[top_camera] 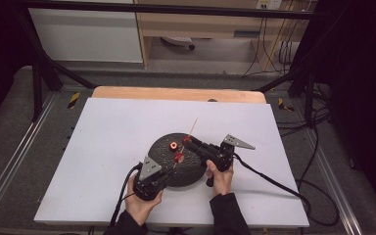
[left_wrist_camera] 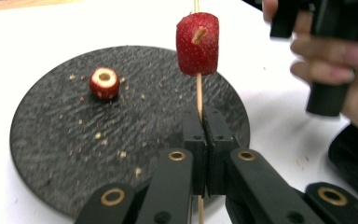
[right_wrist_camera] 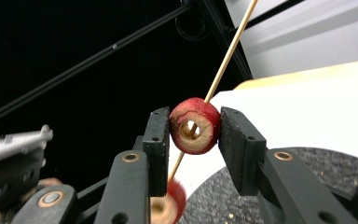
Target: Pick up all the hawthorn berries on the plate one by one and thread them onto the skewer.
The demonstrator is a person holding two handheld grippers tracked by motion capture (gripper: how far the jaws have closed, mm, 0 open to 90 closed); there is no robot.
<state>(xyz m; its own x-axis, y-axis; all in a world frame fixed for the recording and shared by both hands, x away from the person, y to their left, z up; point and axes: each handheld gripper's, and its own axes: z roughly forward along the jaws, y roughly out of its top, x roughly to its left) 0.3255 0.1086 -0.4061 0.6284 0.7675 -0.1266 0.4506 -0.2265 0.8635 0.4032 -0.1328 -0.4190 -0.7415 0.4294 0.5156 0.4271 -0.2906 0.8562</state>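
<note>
Clamped in the left claw (left_wrist_camera: pixel 204 135), the skewer (left_wrist_camera: pixel 198 93) carries 1 fruit piece (left_wrist_camera: pixel 197 44); the right claw (right_wrist_camera: pixel 193 133) grips a 2nd (right_wrist_camera: pixel 195 132), unthreaded; a 3rd (left_wrist_camera: pixel 104 83) waits on the plate (left_wrist_camera: pixel 51 140).

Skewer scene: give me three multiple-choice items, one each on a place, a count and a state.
1. Where is the loose red fruit piece? A on the black plate; B on the white table; C in a bowl.
2. How many fruit pieces are there in all? A one; B three; C five.
3. What does the left tool hold? A nothing; B the plate rim; C the wooden skewer.

A: the left gripper view shows it lying on the plate.
B: one on the plate, one threaded, one in the right tool.
C: the jaws close on the stick.
</note>
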